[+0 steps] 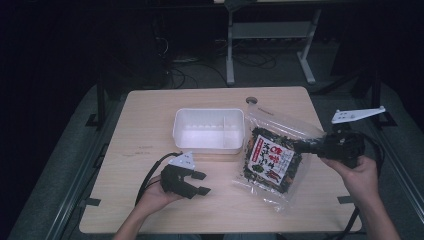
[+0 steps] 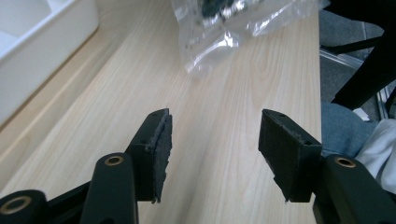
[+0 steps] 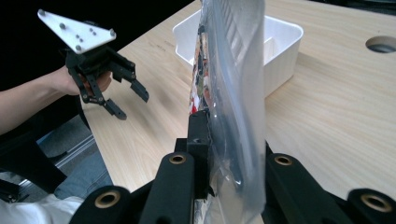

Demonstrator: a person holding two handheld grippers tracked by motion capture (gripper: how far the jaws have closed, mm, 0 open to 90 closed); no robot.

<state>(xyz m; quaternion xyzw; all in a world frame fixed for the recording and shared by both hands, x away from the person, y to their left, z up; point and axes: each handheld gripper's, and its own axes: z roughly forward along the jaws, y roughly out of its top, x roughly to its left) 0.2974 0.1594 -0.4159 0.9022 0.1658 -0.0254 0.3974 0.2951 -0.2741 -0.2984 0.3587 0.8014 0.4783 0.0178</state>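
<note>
**Clear snack bag pinched at its edge, other gripper idle**

Jaws of the right gripper (image 1: pixel 300 146) are clamped together on the right edge of the snack bag (image 1: pixel 270 160), while the left gripper (image 1: pixel 201 183) rests low over bare wood with its jaws spread apart and nothing between them.

From where I stand the bag is a glossy, crinkled clear-plastic pouch, roughly rectangular, with dark leafy contents and a white label printed in red. It sits on the right half of the tabletop (image 1: pixel 150 120), its left edge touching the white tub (image 1: pixel 207 130), its gripped side lifted.

That tub is a smooth, matte plastic rectangle with rounded corners and a thin divider wall inside. The tabletop is pale wood-grain laminate with a round cable hole (image 1: pixel 251 100) near its far edge.

Looking along the right gripper, the bag (image 3: pixel 233 70) stands edge-on like a thin upright sheet, the film wrinkled where the black pads squeeze it, and the left gripper (image 3: pixel 131 101) hangs beyond with its grey three-cornered plate (image 3: pixel 77 29) on top. Looking along the left gripper (image 2: pixel 215 140), the rough foam-like faces of the pads (image 2: pixel 161 149) show clearly, with just a crumpled transparent corner of the bag (image 2: pixel 210 32) ahead.
</note>
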